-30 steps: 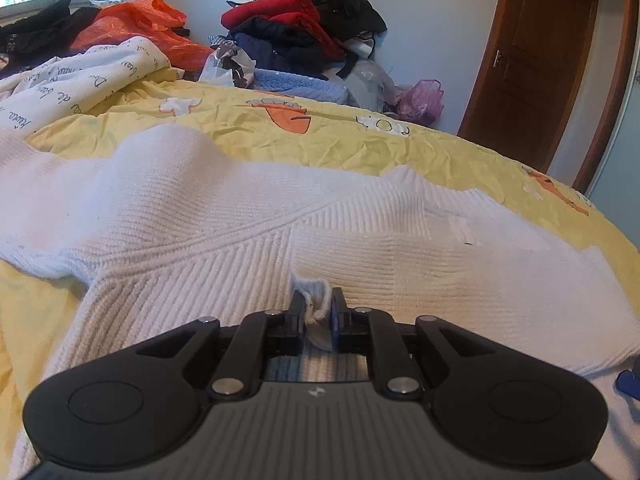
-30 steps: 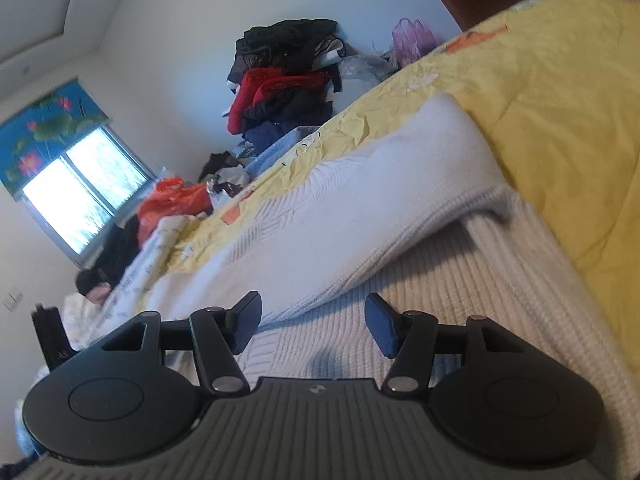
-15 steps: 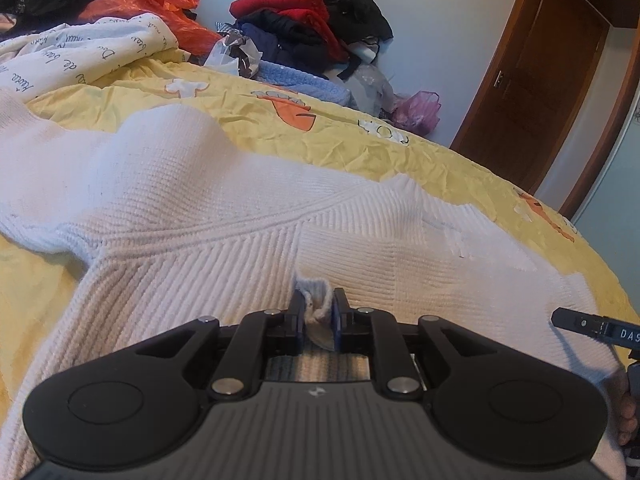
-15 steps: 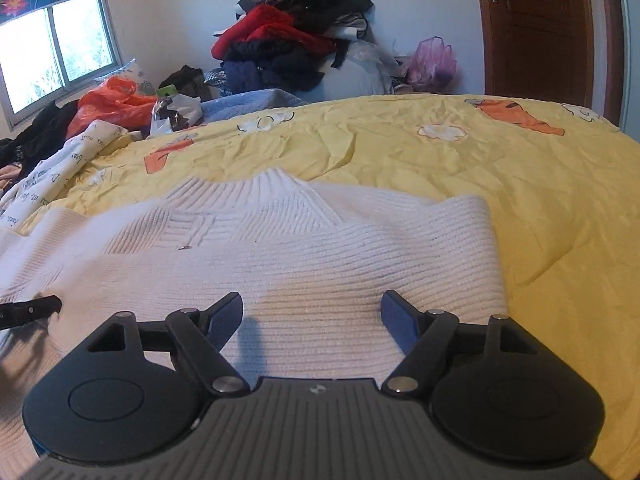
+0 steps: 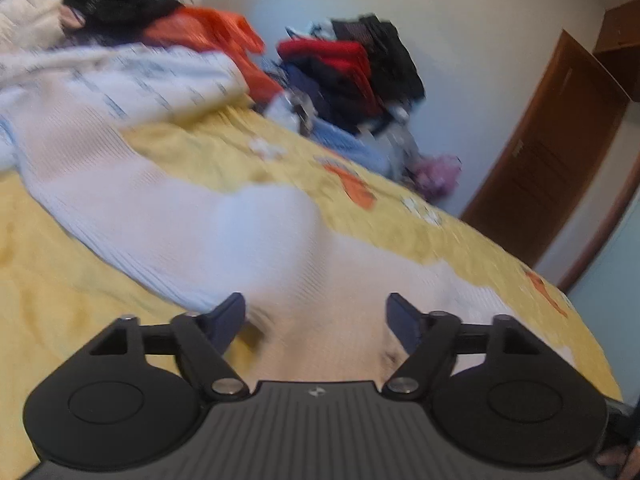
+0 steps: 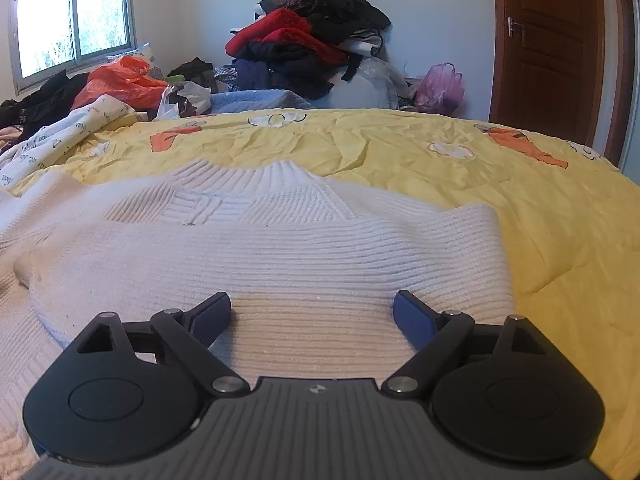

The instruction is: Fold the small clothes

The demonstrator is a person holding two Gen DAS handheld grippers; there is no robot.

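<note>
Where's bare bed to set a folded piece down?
Free: yellow printed bedspread right of the white ribbed knit sweater, and the strip beyond its collar. Crowded: far edge, heaped dark and red clothes pile, orange plastic bag.

Bedroom interior: pale wall (image 6: 436, 20), brown wooden door (image 6: 552, 48) at right, daylit window (image 6: 76, 20) at left. A yellow printed bedspread (image 6: 400, 152) covers the bed; heaped dark and red clothes (image 6: 312, 36) stand against the far wall.

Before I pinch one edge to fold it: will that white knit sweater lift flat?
Probably not. The white knit sweater already lies draped in soft folds, so it should sag. Its thick ribbing suggests some weight, and likely grips the yellow bedspread rather than sliding.
</note>
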